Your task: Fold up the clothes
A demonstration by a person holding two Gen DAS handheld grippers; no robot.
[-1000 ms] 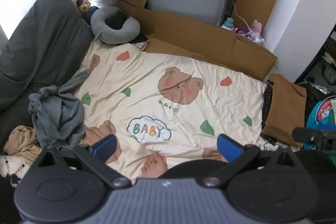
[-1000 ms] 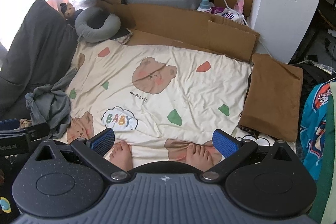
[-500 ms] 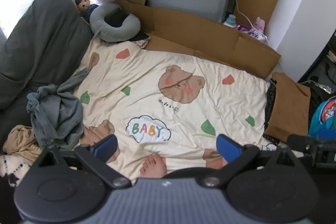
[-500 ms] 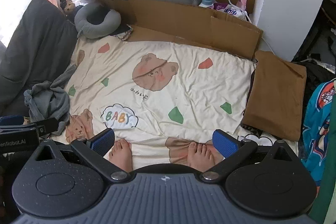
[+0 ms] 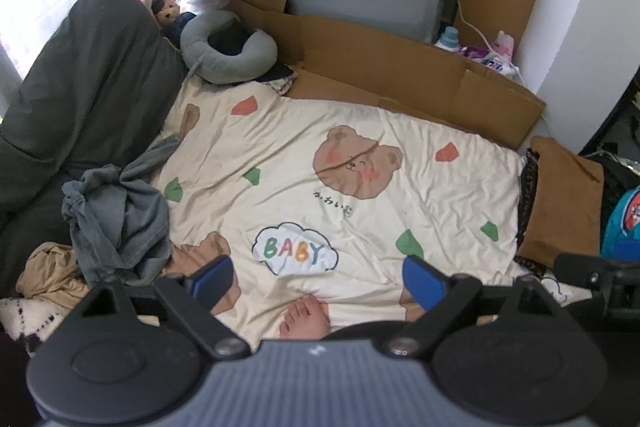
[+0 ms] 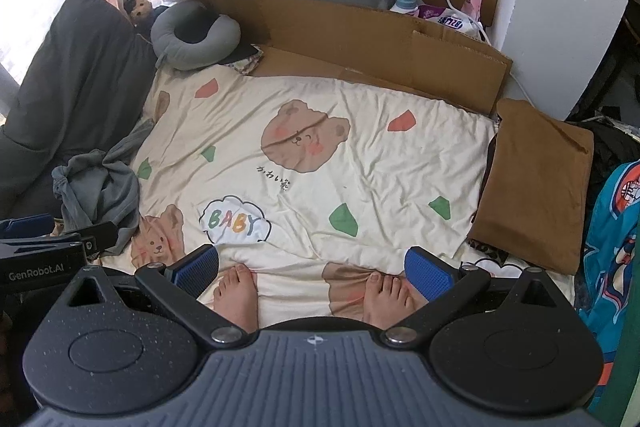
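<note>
While my left hand-held gripper (image 5: 316,281) starts closing, empty | right hand-held gripper (image 6: 314,269) wide, empty | grey garment (image 5: 116,219) bunched left of the BABY cloud (image 5: 294,249) on the bed | nothing grasped; folding not begun.

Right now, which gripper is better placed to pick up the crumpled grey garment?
The left gripper: the grey garment lies just beside its left finger, its jaws are closing on nothing. The right gripper sits farther away.
</note>
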